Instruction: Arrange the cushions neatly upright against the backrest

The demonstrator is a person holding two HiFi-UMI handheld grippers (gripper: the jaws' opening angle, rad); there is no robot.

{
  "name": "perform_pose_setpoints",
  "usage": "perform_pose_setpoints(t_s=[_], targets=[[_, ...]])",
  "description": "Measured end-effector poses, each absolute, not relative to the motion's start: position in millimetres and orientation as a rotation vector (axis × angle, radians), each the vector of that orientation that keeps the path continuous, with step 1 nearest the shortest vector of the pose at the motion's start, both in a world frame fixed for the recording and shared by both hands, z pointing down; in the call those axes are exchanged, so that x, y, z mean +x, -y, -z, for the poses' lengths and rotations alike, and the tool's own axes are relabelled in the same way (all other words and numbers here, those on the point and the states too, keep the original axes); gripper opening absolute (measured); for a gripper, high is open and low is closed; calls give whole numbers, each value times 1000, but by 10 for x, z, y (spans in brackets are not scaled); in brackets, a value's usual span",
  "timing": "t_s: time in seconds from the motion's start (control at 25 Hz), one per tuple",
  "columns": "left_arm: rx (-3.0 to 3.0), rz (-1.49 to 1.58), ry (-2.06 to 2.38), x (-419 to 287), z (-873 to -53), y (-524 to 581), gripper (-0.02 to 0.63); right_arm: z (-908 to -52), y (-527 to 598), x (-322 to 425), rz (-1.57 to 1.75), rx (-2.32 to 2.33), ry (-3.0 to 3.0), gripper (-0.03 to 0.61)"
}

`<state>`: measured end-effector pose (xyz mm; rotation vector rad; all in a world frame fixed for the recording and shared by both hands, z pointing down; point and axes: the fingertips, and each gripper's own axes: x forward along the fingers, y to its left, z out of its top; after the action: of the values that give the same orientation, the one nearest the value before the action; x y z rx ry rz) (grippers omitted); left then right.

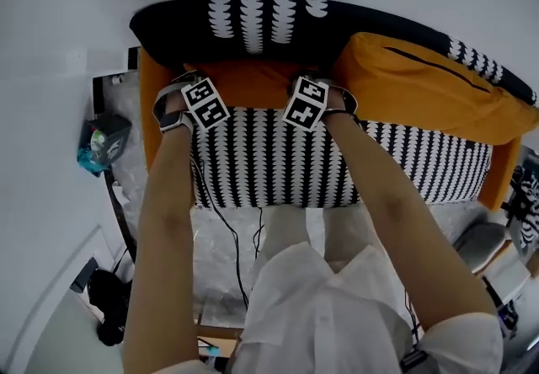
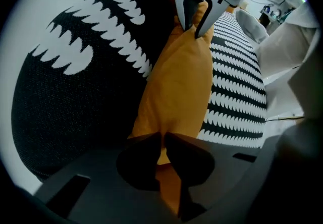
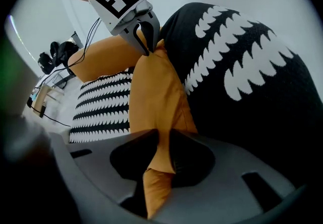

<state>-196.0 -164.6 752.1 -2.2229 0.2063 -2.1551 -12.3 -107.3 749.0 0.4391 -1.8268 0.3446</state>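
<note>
Between my two grippers an orange cushion stands on edge against the black backrest with white scallop print. My left gripper is shut on the cushion's top edge near its left corner; the left gripper view shows orange fabric pinched in the jaws. My right gripper grips the same edge further right, the fabric caught between its jaws. Each gripper shows in the other's view, the right gripper and the left gripper. A second orange cushion leans at the right.
The sofa seat has black-and-white stripes, with orange side panels. A teal object and a black bag lie on the floor at left. Cables trail in front of the sofa. A grey chair stands at right.
</note>
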Motion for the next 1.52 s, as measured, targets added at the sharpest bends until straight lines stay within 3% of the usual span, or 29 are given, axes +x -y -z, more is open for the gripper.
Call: perform_pose_setpoints(t_s=[0.16,0.4,0.68,0.96,1.16,1.52], targets=[[-2250,2146,-199,-1938,-7534,1712,57,-7522,1138,-110,-375,449,1825,96],[-2361,2107,-281,-1923,-7439,1773,130,-7406,1245,-127,-432,534,1860,139],[-2749,1854,-757,-1748,-6896,1901,92,-6867,1463,-144,-614,753,2020,116],[-3148,1307,-1251,-1560,-5979,1718,48,-5946,1296,-35,-882,995,2235,104],[-3256,825,-1460,-1417,-5023,1458,35,-5144,1031,278,-870,1147,2349,33],[-3214,260,-1618,-1303,-3476,816,17,-3717,462,1066,-733,1382,2533,9]])
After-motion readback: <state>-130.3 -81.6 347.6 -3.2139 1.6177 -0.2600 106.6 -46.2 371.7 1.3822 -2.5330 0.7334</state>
